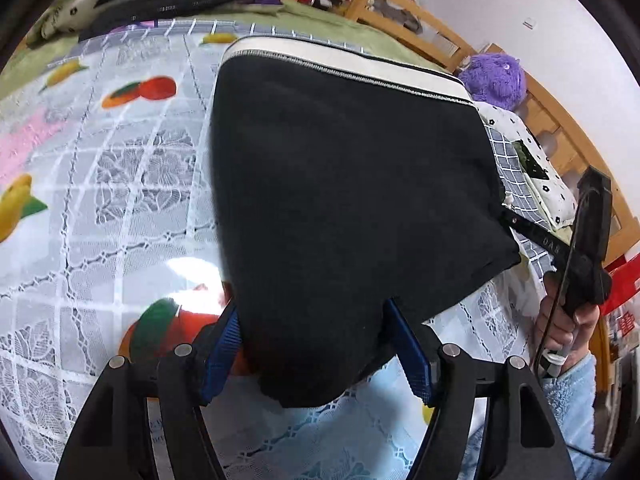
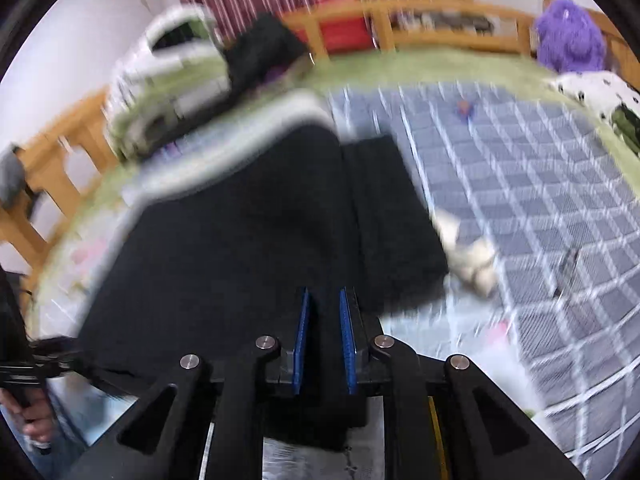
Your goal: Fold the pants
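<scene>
Gripping now: you are working with both grippers on the black pants (image 1: 352, 184), one at each near corner of the folded stack.
Left fingers: your left gripper (image 1: 316, 344) is straddling the near left corner of the cloth; its blue pads (image 1: 224, 344) are standing wide apart with the fabric bulging between them, so you are not pinching firmly, or not yet.
Right fingers: your right gripper (image 2: 325, 344) is holding its blue pads (image 2: 347, 344) close together with dark cloth running between them; it looks like you are nipping a fold, though the blur in the right wrist view is leaving this uncertain.
Pants position: the garment is lying ahead of both sets of fingers on the lace tablecloth (image 1: 100, 200), spreading away from you toward the far side.
Long axis: the white waistband (image 1: 344, 58) is sitting at the far end, so the length is running near to far, straight out from your fingers.
Nearer hand: the left one is reaching deeper over the cloth; the right one is gripping the very near edge.
Coming move, as a judgement: you are probably setting up to carry the near edge toward the waistband.
Surroundings: a purple plush toy (image 1: 494, 78) is sitting far right, well apart from the pants.
</scene>
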A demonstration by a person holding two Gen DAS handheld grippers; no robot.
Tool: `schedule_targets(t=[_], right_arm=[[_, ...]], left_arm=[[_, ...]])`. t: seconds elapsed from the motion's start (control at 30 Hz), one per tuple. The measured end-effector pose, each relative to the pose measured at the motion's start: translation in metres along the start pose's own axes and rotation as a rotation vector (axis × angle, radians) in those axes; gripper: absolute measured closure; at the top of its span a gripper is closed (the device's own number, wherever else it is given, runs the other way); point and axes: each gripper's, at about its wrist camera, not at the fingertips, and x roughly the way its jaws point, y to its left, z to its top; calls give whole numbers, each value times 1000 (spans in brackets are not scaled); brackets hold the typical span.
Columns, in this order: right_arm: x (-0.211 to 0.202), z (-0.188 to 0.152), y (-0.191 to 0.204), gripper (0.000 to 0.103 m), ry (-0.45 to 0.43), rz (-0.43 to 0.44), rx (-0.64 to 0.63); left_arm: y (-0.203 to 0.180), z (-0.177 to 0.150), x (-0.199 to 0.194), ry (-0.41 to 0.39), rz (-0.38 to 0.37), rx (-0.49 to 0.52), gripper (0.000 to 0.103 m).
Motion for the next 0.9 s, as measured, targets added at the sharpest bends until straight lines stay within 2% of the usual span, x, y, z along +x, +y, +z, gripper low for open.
schedule_targets(t=[0.1,0.17,0.23,0.3,0.43,0.57,0.63,0.7,0.77,0.8,0.87,0.9], right_arm=[[-17,-1,6,86,-20,-14,-43],[-29,0,-1,80,-40,13,-10],[-34,9,-10,51,-57,33,58],[-29,14,-18,50,-29,64,114],[-10,11,-28,50,-5,58,186],[22,15,-39,47,58,146,264],[34,19,-43,39,67,178,310],[43,23,-47,38,65,201,362],[47,26,-45,39,54,192,369],[48,28,-43,42,52,181,365],[50,30,-40,52,39,169,360],[50,31,-39,58,28,166,365]], left_arm=[[4,8,-8,0,-25,-12,34],[10,15,-15,-40,-18,-20,34],[16,25,-19,-67,-29,-22,34],[22,38,-18,-75,-56,-47,34],[34,68,-9,-115,-4,-36,35],[53,91,28,-49,-36,-101,37],[60,93,43,-41,-83,-141,38],[58,97,49,-61,-111,-141,44],[59,102,55,-56,-130,-170,58],[60,104,56,-49,-150,-187,64],[63,110,56,-44,-183,-207,86],[63,113,51,-59,-188,-198,91]])
